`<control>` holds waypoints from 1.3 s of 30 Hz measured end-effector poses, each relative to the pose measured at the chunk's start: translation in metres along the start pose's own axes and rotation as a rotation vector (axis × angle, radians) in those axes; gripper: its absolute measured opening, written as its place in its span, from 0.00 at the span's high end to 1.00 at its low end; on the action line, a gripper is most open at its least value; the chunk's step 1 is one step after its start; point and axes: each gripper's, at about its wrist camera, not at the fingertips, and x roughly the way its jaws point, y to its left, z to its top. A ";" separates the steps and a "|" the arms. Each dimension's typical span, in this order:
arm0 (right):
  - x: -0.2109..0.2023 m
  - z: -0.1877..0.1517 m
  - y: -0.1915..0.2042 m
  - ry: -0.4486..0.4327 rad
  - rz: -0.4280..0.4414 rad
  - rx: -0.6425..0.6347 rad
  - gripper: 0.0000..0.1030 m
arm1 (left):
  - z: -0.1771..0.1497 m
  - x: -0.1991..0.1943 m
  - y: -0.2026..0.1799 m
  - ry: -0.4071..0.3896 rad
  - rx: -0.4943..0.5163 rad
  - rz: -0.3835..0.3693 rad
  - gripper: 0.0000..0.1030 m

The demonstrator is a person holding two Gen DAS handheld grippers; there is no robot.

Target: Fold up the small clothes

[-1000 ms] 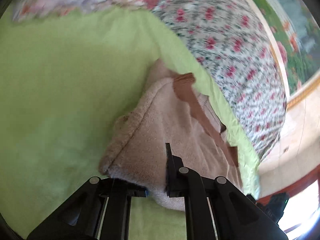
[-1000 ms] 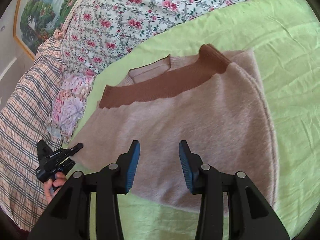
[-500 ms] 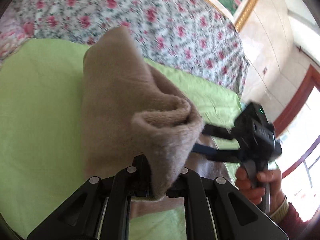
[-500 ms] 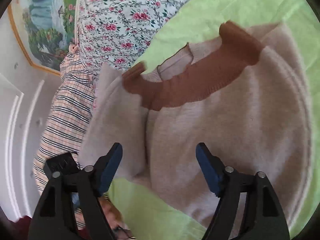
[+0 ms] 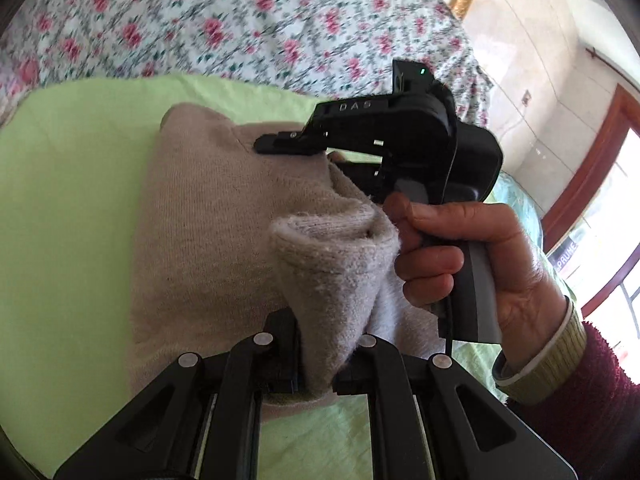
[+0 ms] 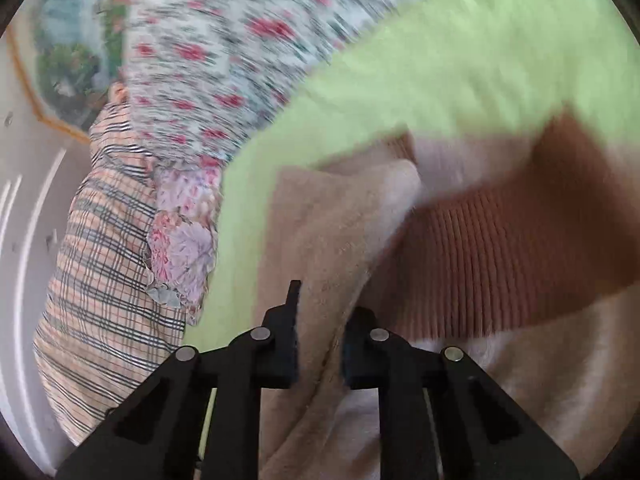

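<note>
A small beige sweater (image 5: 208,232) with a brown ribbed collar (image 6: 492,264) lies on a lime green sheet (image 5: 72,184). My left gripper (image 5: 316,364) is shut on a bunched fold of the sweater and holds it raised. My right gripper (image 6: 320,344) is shut on another fold of the sweater, near the collar. In the left wrist view the right gripper's black body (image 5: 404,136) and the hand holding it sit right beside the lifted fold, over the sweater.
A floral quilt (image 5: 240,28) lies behind the green sheet. A plaid cloth (image 6: 100,264) and a ruffled floral cloth (image 6: 184,240) lie at the sheet's left side. A framed painting (image 6: 68,60) hangs on the wall. A doorway (image 5: 600,216) is at the right.
My right gripper went from wide open to shut on the sweater's fold and moved closer to the collar. My left gripper keeps its hold and has carried the fold toward the right gripper.
</note>
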 end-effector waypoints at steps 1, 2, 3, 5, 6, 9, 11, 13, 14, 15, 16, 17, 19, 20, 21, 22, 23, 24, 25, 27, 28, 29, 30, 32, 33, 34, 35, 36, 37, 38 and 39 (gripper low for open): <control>-0.011 0.002 0.005 -0.017 -0.019 -0.040 0.83 | 0.003 0.000 -0.009 -0.005 0.024 -0.011 0.92; -0.023 0.003 0.009 -0.033 -0.048 -0.081 0.84 | 0.005 0.001 -0.016 -0.006 0.043 -0.024 0.91; -0.034 0.004 0.009 -0.043 -0.076 -0.105 0.84 | 0.010 0.007 -0.028 -0.004 0.060 -0.037 0.91; -0.054 0.001 -0.005 -0.053 -0.145 -0.115 0.84 | 0.011 0.022 -0.048 0.015 0.089 -0.063 0.91; -0.059 -0.001 -0.014 -0.049 -0.179 -0.111 0.84 | 0.008 0.033 -0.059 0.029 0.095 -0.077 0.91; -0.068 -0.012 -0.053 -0.020 -0.272 -0.071 0.84 | -0.001 0.064 -0.074 0.088 0.081 -0.114 0.91; -0.067 -0.017 -0.067 -0.004 -0.307 -0.064 0.84 | -0.008 0.083 -0.081 0.126 0.080 -0.105 0.91; -0.070 -0.018 -0.073 -0.010 -0.302 -0.070 0.84 | -0.011 0.091 -0.085 0.136 0.084 -0.093 0.91; -0.072 -0.017 -0.073 -0.016 -0.297 -0.080 0.84 | -0.010 0.092 -0.085 0.134 0.080 -0.093 0.91; -0.074 -0.015 -0.070 -0.023 -0.302 -0.094 0.84 | -0.008 0.091 -0.085 0.130 0.073 -0.101 0.90; -0.074 -0.014 -0.067 -0.029 -0.321 -0.121 0.84 | -0.007 0.091 -0.085 0.127 0.068 -0.112 0.90; -0.074 -0.014 -0.065 -0.028 -0.338 -0.143 0.84 | -0.006 0.091 -0.085 0.126 0.067 -0.118 0.90; -0.068 -0.017 -0.069 -0.018 -0.391 -0.169 0.84 | -0.006 0.095 -0.086 0.131 0.082 -0.118 0.90; -0.066 -0.020 -0.071 -0.016 -0.402 -0.168 0.84 | -0.007 0.099 -0.086 0.141 0.088 -0.116 0.88; -0.065 -0.023 -0.073 -0.014 -0.412 -0.168 0.84 | -0.009 0.101 -0.085 0.156 0.090 -0.118 0.87; -0.068 -0.025 -0.075 -0.016 -0.413 -0.165 0.84 | -0.010 0.102 -0.084 0.165 0.090 -0.122 0.87; -0.071 -0.027 -0.077 -0.024 -0.414 -0.156 0.83 | -0.010 0.099 -0.082 0.166 0.089 -0.129 0.84; -0.075 -0.029 -0.078 -0.033 -0.412 -0.143 0.80 | -0.010 0.096 -0.080 0.170 0.088 -0.144 0.79; -0.081 -0.031 -0.078 -0.039 -0.411 -0.126 0.77 | -0.009 0.094 -0.079 0.178 0.086 -0.164 0.76; -0.091 -0.036 -0.078 -0.046 -0.458 -0.098 0.56 | -0.008 0.086 -0.074 0.194 0.081 -0.184 0.65; -0.095 -0.039 -0.077 -0.042 -0.480 -0.088 0.48 | -0.009 0.078 -0.070 0.197 0.081 -0.186 0.61; -0.098 -0.043 -0.076 -0.042 -0.482 -0.081 0.35 | -0.010 0.072 -0.068 0.194 0.077 -0.184 0.53; -0.103 -0.047 -0.076 -0.047 -0.467 -0.067 0.31 | -0.011 0.066 -0.066 0.191 0.066 -0.181 0.44; -0.110 -0.055 -0.077 -0.044 -0.417 -0.030 0.30 | -0.012 0.049 -0.055 0.175 0.038 -0.183 0.38; -0.112 -0.059 -0.078 -0.042 -0.394 -0.010 0.30 | -0.010 0.042 -0.048 0.167 0.026 -0.174 0.33; -0.115 -0.063 -0.081 -0.041 -0.371 0.015 0.30 | -0.007 0.034 -0.038 0.153 0.011 -0.154 0.30; -0.115 -0.066 -0.081 -0.039 -0.361 0.028 0.29 | -0.010 0.029 -0.033 0.145 0.001 -0.142 0.27; -0.116 -0.069 -0.083 -0.035 -0.350 0.046 0.29 | -0.005 0.023 -0.020 0.134 -0.019 -0.128 0.24; -0.115 -0.071 -0.085 -0.032 -0.340 0.062 0.29 | -0.001 0.020 -0.008 0.130 -0.041 -0.119 0.23; -0.114 -0.072 -0.086 -0.031 -0.332 0.070 0.29 | 0.004 0.021 0.004 0.130 -0.066 -0.112 0.21; -0.113 -0.072 -0.087 -0.031 -0.320 0.079 0.29 | 0.011 0.024 0.018 0.134 -0.098 -0.105 0.21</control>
